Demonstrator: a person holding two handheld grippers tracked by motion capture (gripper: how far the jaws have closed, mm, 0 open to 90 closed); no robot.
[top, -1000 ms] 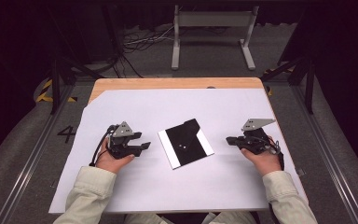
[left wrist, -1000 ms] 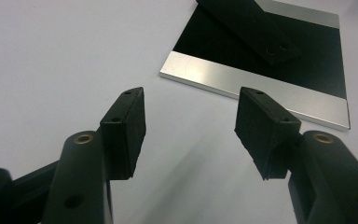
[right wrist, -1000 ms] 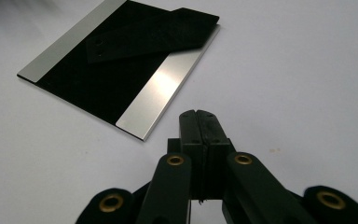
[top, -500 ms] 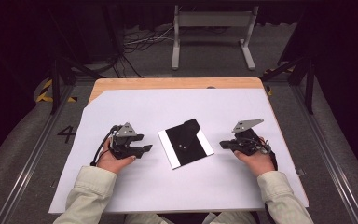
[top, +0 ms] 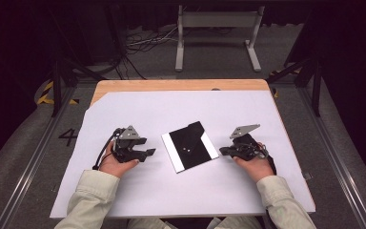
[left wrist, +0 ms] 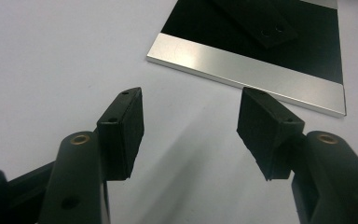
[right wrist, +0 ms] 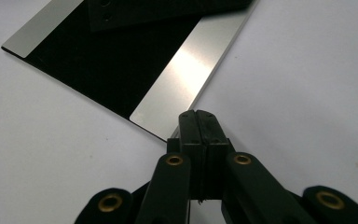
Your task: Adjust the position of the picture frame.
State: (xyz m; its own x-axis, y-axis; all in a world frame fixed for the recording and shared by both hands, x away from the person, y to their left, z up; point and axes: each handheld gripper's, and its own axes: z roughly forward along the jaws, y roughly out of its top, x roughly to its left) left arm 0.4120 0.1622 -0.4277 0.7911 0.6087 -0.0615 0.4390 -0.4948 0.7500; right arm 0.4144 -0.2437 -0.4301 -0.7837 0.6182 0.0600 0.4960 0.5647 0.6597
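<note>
A flat black plate with silver strips along two opposite edges (top: 189, 152) lies in the middle of the white sheet (top: 171, 109) that covers the table, turned at an angle. On its top a smaller black piece with two small holes (left wrist: 256, 21) lies. The left gripper (top: 147, 153) rests on the sheet just beside the plate's left edge; its jaws stand wide apart, with nothing between them. The right gripper (top: 223, 151) is at the plate's right side, its jaws pressed together with nothing between them, and their tips sit right at the near corner of the silver strip (right wrist: 193, 74); I cannot tell whether they touch it.
</note>
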